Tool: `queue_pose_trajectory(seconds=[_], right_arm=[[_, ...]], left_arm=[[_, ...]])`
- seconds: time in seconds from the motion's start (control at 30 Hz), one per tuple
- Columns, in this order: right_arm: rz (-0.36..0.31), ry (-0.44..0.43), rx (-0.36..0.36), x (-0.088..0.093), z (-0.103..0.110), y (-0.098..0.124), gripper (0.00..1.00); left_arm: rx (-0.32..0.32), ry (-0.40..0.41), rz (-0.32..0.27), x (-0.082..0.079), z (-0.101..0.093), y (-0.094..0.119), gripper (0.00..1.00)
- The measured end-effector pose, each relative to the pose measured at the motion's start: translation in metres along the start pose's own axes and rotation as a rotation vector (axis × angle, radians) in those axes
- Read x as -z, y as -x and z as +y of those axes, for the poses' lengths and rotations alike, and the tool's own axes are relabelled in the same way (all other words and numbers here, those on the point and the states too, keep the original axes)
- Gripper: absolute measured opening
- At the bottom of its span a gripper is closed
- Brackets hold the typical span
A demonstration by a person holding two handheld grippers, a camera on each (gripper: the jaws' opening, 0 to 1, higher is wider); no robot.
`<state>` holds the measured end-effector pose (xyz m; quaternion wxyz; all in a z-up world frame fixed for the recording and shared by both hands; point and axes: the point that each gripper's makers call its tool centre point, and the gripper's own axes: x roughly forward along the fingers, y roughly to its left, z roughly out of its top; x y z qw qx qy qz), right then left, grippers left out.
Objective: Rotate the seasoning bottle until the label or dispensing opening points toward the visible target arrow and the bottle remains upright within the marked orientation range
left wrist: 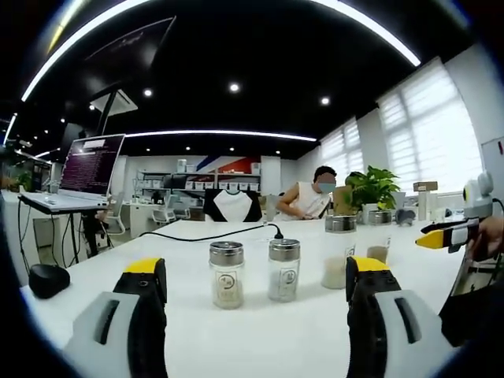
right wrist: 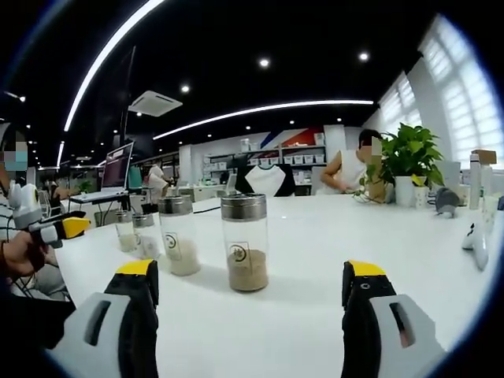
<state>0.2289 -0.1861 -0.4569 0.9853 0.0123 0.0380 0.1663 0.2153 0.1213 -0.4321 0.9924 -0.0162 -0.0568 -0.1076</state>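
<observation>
While both grippers (left wrist: 256, 291) (right wrist: 250, 291) gape wide and hold nothing, the seasoning bottle (right wrist: 245, 242) stands upright ahead.

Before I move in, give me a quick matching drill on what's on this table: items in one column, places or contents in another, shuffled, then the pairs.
Items:
1. seasoning bottle
2. laptop
3. potted plant
4. black cable

Places or contents:
A. open on a stand at the table's far left
B. brown granules at the bottom
C. runs across the tabletop behind the bottles
D. far side, beside the seated person

Pairs: 1-B, 2-A, 3-D, 4-C
</observation>
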Motion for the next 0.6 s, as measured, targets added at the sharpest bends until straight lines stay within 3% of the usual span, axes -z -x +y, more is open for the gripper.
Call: queue_pose_trajectory(seconds=[0.6], right_arm=[[0.000, 0.031, -0.003, -0.0031, 0.0019, 0.0000, 0.99]], left_arm=[[0.003, 0.008, -0.009, -0.0025, 0.0018, 0.0005, 1.00]])
